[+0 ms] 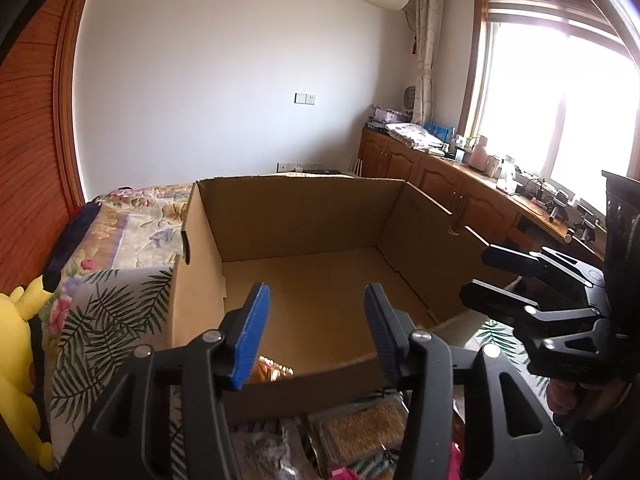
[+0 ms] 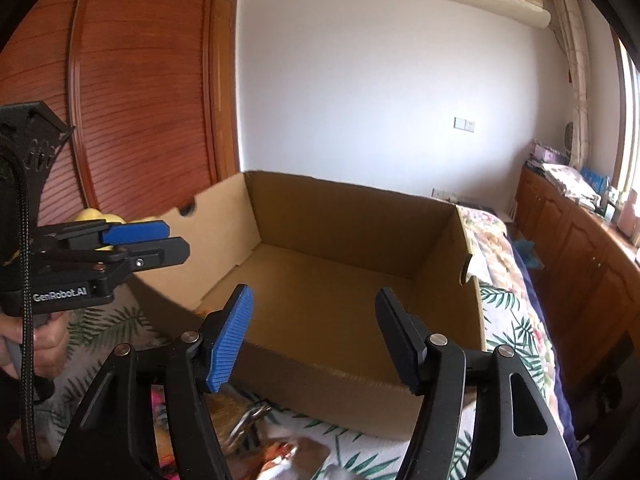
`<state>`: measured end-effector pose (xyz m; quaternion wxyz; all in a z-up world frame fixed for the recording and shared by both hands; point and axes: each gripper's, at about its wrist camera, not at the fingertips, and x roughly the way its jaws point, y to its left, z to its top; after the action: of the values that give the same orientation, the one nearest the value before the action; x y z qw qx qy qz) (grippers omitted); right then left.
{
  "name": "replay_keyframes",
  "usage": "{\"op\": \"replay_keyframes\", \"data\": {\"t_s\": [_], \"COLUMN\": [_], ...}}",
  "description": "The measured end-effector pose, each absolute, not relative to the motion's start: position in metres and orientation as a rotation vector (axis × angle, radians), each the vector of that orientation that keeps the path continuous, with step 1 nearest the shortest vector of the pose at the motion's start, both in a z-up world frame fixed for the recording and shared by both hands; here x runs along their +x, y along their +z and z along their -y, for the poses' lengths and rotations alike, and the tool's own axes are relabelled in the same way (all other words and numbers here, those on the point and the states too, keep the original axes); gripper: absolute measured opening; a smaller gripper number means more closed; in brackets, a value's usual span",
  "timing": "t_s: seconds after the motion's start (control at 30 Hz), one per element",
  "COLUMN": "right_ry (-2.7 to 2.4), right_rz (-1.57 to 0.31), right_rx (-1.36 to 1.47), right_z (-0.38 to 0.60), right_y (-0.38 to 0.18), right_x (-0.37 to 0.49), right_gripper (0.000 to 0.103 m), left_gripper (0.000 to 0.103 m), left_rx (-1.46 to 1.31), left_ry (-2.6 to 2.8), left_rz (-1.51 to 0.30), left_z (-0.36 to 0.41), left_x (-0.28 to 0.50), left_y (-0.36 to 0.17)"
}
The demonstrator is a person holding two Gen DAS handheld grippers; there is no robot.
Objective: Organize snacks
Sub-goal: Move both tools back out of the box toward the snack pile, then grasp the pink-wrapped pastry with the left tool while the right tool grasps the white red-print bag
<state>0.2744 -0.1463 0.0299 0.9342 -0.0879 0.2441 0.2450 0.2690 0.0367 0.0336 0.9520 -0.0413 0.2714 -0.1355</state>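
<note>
An open cardboard box (image 1: pixel 304 216) stands on a bed with a leaf-print cover; it also shows in the right wrist view (image 2: pixel 344 216). One golden snack packet (image 1: pixel 274 372) lies inside by the near wall. Several snack packets (image 1: pixel 360 428) lie on the cover in front of the box, and they are blurred in the right wrist view (image 2: pixel 280 448). My left gripper (image 1: pixel 316 332) is open and empty above the box's near edge. My right gripper (image 2: pixel 316 340) is open and empty above the near wall. Each gripper shows in the other's view: the right gripper (image 1: pixel 480 276), the left gripper (image 2: pixel 176 244).
A yellow plush toy (image 1: pixel 20 352) sits left of the box. A wooden sliding door (image 2: pixel 140 92) is on the left. Wooden cabinets (image 1: pixel 440 184) with clutter on top run under the window on the right. A floral quilt (image 1: pixel 136 220) lies behind the box.
</note>
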Motion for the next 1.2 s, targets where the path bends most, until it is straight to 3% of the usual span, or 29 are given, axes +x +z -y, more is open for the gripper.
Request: {"op": "replay_keyframes", "data": {"t_s": [0.33,0.43,0.5,1.2], "right_ry": [0.533,0.524,0.516,0.39], "right_rz": [-0.521,-0.553,-0.572,-0.723], "right_rx": [-0.157,-0.148,-0.136,-0.061], "right_z": [0.155,0.157,0.161,0.219], "right_y": [0.025,0.012,0.005,-0.055], "right_x": [0.213,0.204,0.2,0.209], "right_gripper": [0.065,0.065,0.065,0.065], "left_gripper": [0.054,0.059,0.068,0.068], "left_rx": [-0.049,-0.06,-0.073,-0.064], "left_ry": [-0.256,-0.252,-0.239,-0.243], "left_rz": [-0.566,-0.586,-0.601,-0.8], "left_z": [-0.041,-0.045,-0.047,0.007], "left_x": [0.215,0.199,0.19,0.191], "left_y": [0.033,0.024,0.016,-0.052]}}
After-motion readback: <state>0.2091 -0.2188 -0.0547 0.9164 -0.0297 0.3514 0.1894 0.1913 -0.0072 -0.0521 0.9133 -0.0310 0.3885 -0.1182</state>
